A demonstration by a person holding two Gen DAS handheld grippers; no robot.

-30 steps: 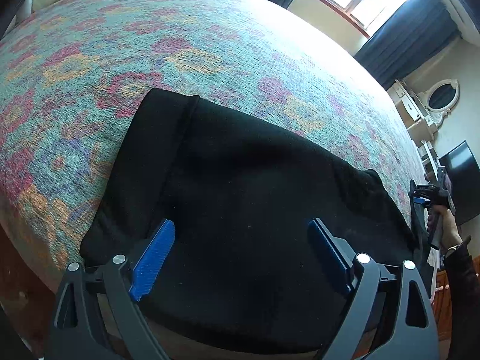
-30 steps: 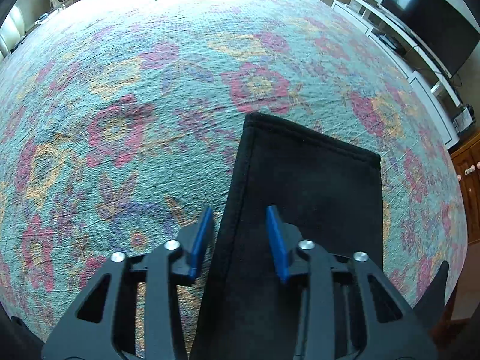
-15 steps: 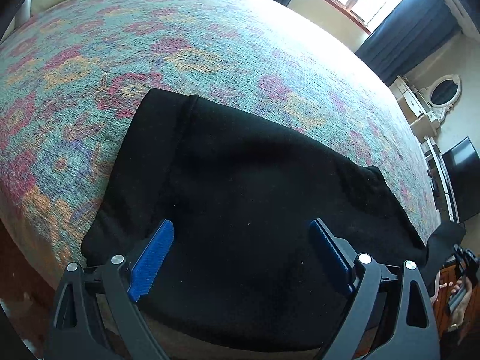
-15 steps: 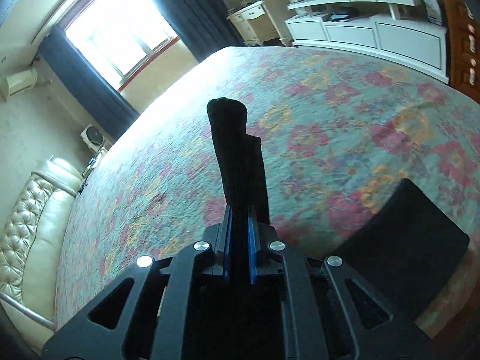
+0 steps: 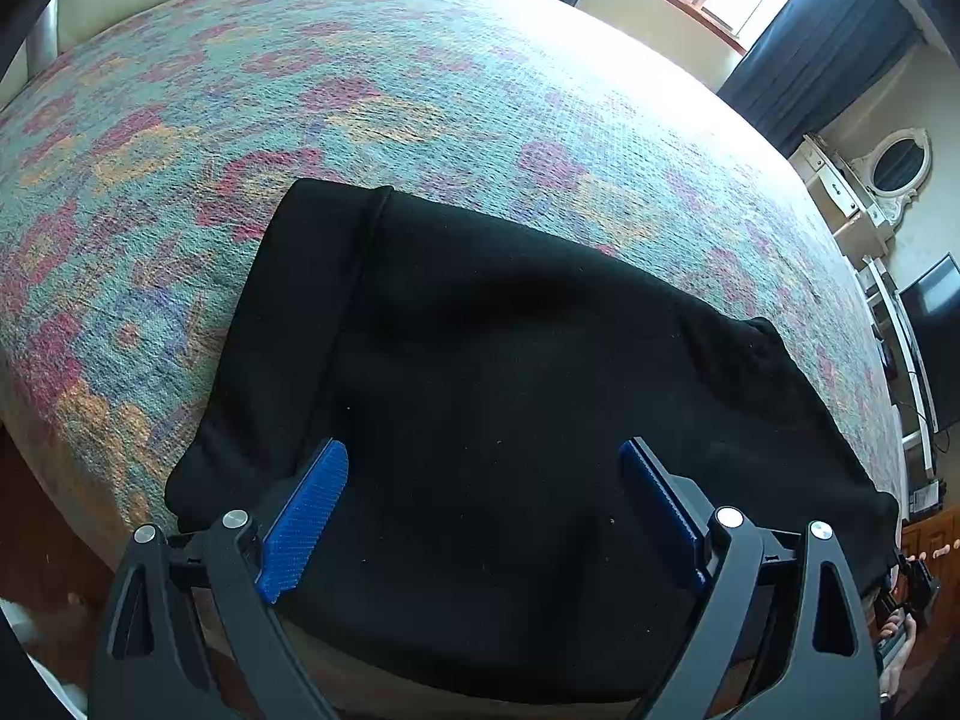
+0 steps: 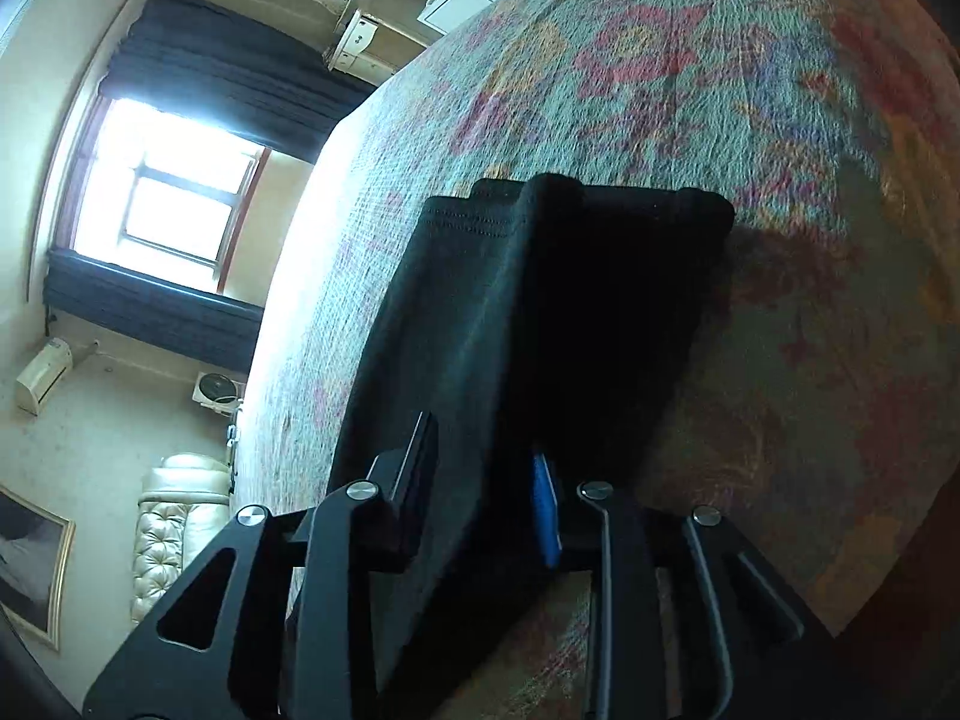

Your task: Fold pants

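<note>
Black pants lie on the flowered bedspread, waistband at the left, legs running right to the bed's edge. My left gripper is open and empty, its blue pads just above the pants' near edge. In the right wrist view the pants' leg end is lifted and folded over on itself. It runs between the fingers of my right gripper, whose jaws stand partly apart with the cloth between them. The right gripper also shows small at the far right of the left wrist view.
The bed's near edge drops to a wooden floor. A window with dark curtains, a white dresser with an oval mirror, a TV and a cream sofa surround the bed.
My right gripper shut on the leg end, lifted it and rolled to the side. Its jaws now stand wider apart than half a second ago. My left gripper has stayed still and open.
</note>
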